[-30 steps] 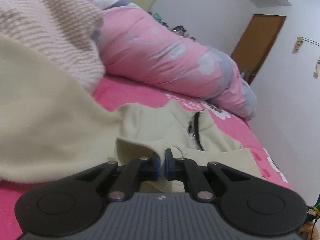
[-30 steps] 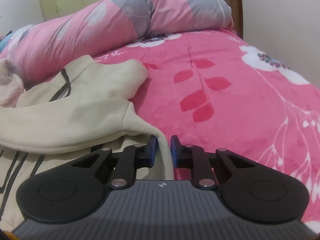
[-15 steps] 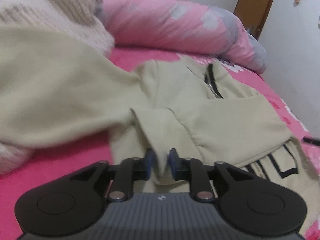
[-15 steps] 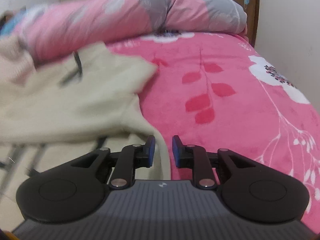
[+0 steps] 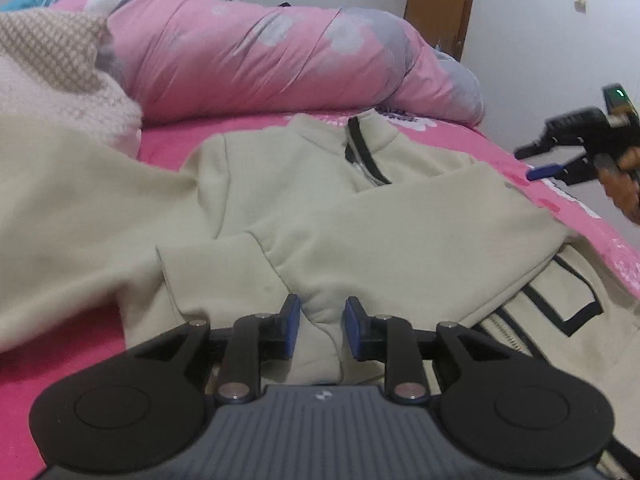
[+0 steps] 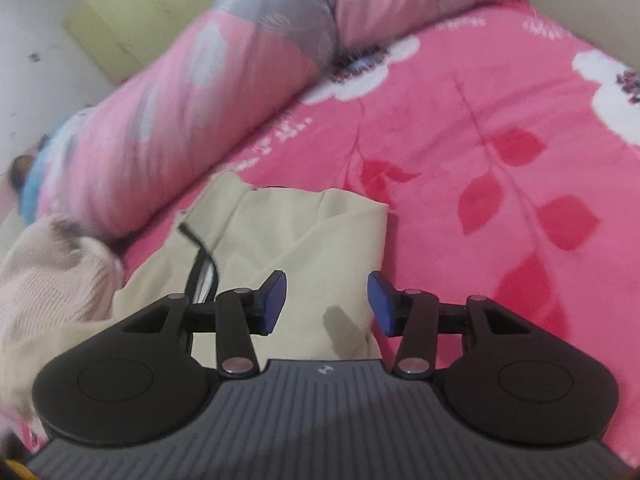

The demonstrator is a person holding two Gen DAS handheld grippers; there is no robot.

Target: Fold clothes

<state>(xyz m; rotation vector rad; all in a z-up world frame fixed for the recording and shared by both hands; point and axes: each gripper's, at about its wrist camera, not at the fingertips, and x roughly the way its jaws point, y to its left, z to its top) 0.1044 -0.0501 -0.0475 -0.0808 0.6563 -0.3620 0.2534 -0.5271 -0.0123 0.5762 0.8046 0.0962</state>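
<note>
One pink bed (image 6: 500, 128) carries one rolled quilt (image 5: 260, 52) at the far side and one cream sweatshirt (image 5: 320, 216) spread near you. Your left gripper (image 5: 319, 328) straddles a sleeve cuff, jaws parted, gripping nothing; your right gripper (image 6: 327, 303) gapes wide, empty, above the sweatshirt

Hidden, cropped and blurred parts

The cream sweatshirt (image 5: 400, 240) runs under the left gripper (image 5: 318, 326) body at the bottom edge, its hem unseen. At the right edge of the left wrist view, the right gripper (image 5: 560, 156) and the hand (image 5: 626, 184) holding it are cut off. The upper left of the right wrist view is motion-blurred, smearing the rolled quilt (image 6: 192, 100).
</note>
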